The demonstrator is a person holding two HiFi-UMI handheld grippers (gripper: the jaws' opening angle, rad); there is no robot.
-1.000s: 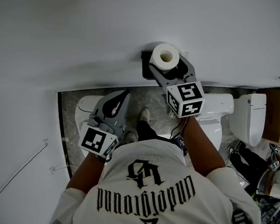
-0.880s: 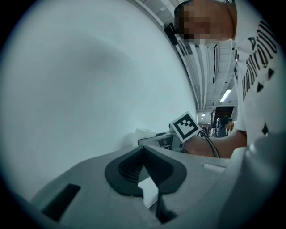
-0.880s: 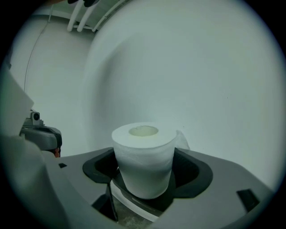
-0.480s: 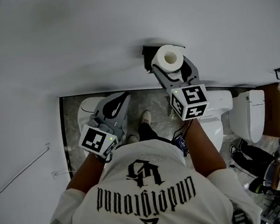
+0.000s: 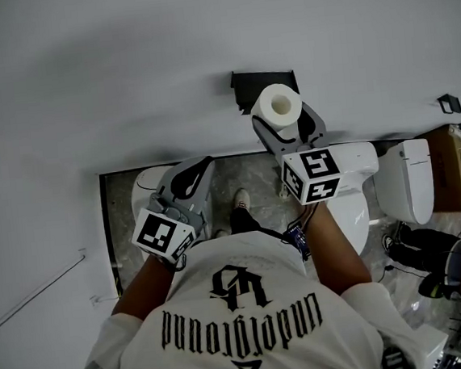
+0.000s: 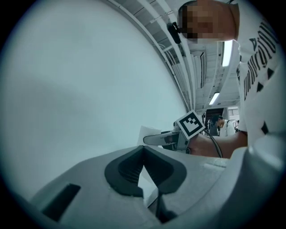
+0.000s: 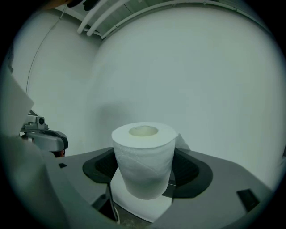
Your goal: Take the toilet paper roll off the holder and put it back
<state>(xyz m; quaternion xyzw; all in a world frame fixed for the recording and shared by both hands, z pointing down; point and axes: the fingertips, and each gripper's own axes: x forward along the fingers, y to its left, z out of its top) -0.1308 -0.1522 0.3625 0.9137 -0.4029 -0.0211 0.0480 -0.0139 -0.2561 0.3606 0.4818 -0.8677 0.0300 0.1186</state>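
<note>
Left gripper (image 5: pixel 202 163) closed, right gripper (image 5: pixel 286 122) laden.

The toilet paper roll (image 5: pixel 277 104) between the right gripper's (image 5: pixel 286 125) jaws is plain white, and its core looks faintly cream in the right gripper view. That gripper is mid-grey with charcoal ribbed pads (image 7: pixel 99 166), and its marker cube (image 5: pixel 311 175) is white with black squares. The left gripper (image 5: pixel 194 168) has the same grey and charcoal, and its own cube (image 5: pixel 163 233) the same black-and-white pattern. Beyond the roll, the holder (image 5: pixel 263 85) is black against an off-white wall (image 5: pixel 122 68). Between the grippers the floor (image 5: pixel 237 167) is mottled grey. Behind them, the person's shirt (image 5: pixel 244 324) is white with black lettering.
</note>
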